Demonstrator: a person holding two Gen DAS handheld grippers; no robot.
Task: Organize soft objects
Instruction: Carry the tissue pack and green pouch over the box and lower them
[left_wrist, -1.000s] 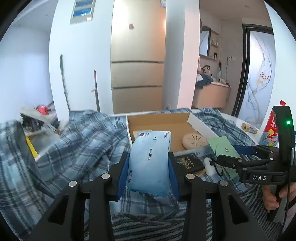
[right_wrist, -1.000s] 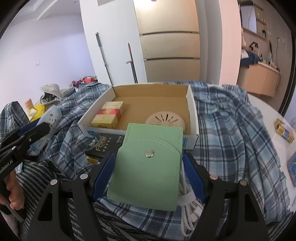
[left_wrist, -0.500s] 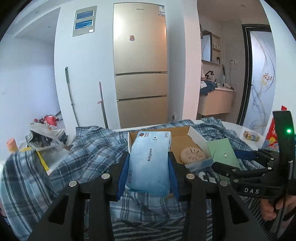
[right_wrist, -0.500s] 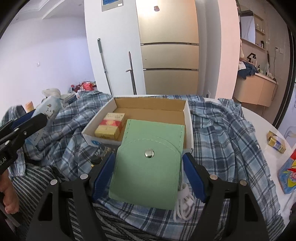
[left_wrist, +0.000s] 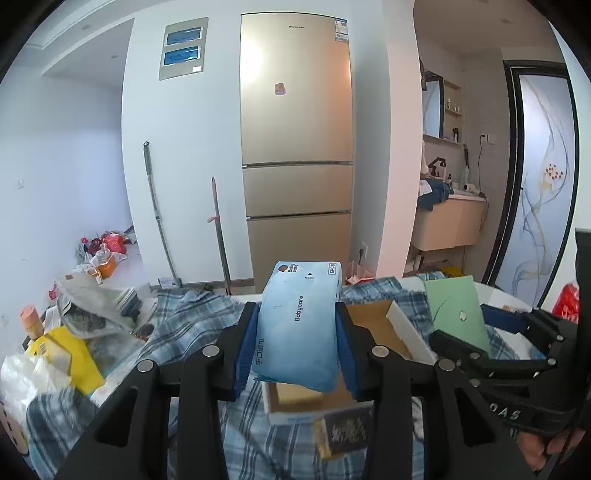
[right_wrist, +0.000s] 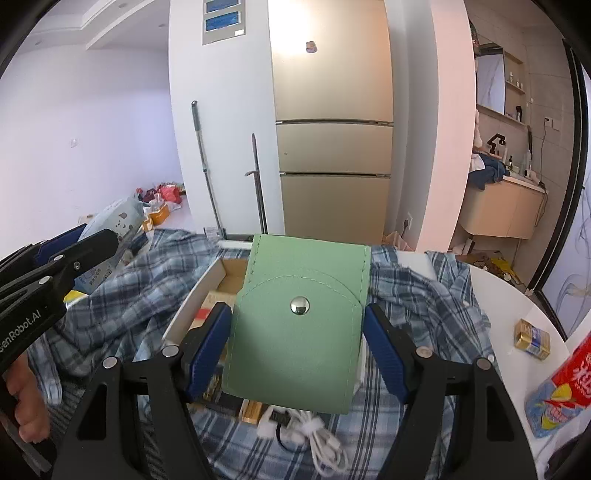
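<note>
My left gripper (left_wrist: 297, 341) is shut on a light blue Babycare wipes pack (left_wrist: 297, 325) and holds it up above the open cardboard box (left_wrist: 406, 332). My right gripper (right_wrist: 297, 347) is shut on a green snap-button pouch (right_wrist: 299, 325), also raised over the box (right_wrist: 207, 280). The pouch shows in the left wrist view (left_wrist: 456, 314) at the right, held by the right gripper. The left gripper's fingers (right_wrist: 74, 254) show at the left of the right wrist view.
A blue plaid shirt (right_wrist: 424, 295) is spread under and around the box on a white round table (right_wrist: 517, 306). A white cable (right_wrist: 317, 439), a dark box (left_wrist: 347, 428), a small gold pack (right_wrist: 532, 338), a red snack bag (right_wrist: 565, 380) and clutter (left_wrist: 70, 332) at left lie around.
Both grippers have risen and tilted up with their objects; the box and shirt now sit lower in both views and more of the fridge shows.
</note>
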